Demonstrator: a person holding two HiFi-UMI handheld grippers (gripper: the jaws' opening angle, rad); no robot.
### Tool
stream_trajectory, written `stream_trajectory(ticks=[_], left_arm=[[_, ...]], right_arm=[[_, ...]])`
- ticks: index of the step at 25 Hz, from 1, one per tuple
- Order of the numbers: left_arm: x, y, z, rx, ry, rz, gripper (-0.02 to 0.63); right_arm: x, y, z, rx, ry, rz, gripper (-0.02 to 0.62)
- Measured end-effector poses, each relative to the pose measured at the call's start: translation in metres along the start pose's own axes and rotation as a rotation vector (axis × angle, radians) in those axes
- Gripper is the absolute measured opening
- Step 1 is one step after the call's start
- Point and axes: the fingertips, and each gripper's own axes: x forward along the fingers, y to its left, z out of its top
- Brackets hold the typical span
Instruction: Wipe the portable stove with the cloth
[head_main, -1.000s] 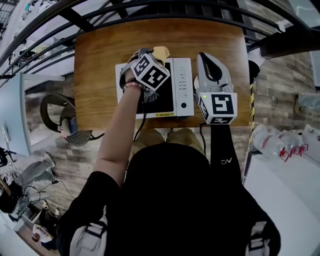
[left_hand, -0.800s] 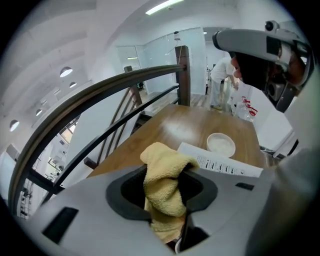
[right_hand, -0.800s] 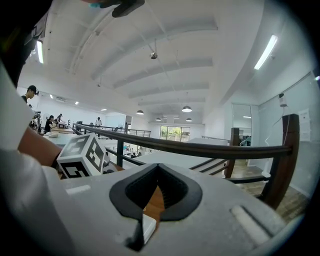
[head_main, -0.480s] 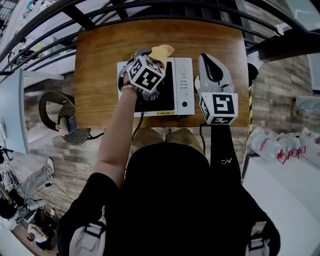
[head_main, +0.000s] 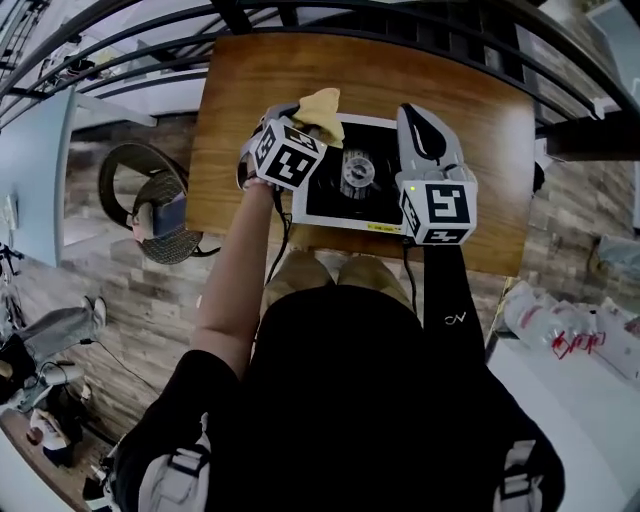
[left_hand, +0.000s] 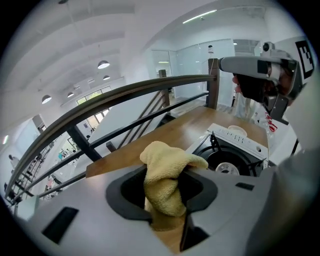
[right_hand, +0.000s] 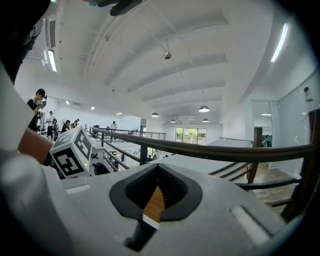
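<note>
**Person:** seated at the near edge. The bare left forearm (head_main: 232, 285) reaches forward and the black right sleeve (head_main: 445, 300) runs straight ahead.

**Left gripper** (head_main: 303, 122): clamped on a yellow terry cloth (left_hand: 165, 175). The cloth bunches out past the jaws at the stove's far left corner; contact with the stove cannot be told.

**Right gripper** (head_main: 417, 122): jaws pressed together with nothing between them. It lies over the stove's right end, pointing away.

**Portable stove** (head_main: 325, 200): white casing, black top, round burner (head_main: 357, 172). The long axis runs left to right, and the control strip (left_hand: 241, 138) is at the right end.

**Wooden table** (head_main: 250, 90): carries the stove.

**Dark railing** (left_hand: 125, 95): beyond the table's far edge.

**Round chair** (head_main: 150, 210): on the floor at left, well apart.
</note>
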Motion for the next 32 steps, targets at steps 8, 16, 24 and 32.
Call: stream_trajectory(ticks=[8,16,24,32], left_arm=[[-0.017,0.067,-0.048,-0.049,0.008,0.039,0.138],[0.015,0.094,-0.092,0.036,0.075,0.031,0.138],[0.064,0.033,-0.106,0.238,0.062,-0.170,0.138],[0.053,0.010,-0.109,0.367,0.022,-0.220,0.138]], right_arm=[[0.051,0.070,0.012,-0.016,0.007,0.049,0.000],[0.058,0.085,0.005,-0.027,0.049,-0.017,0.000],[0.025,0.079,-0.022,-0.016,0.124,-0.143,0.000],[-0.018,0.073,-0.045,0.028,0.165,-0.220,0.000]])
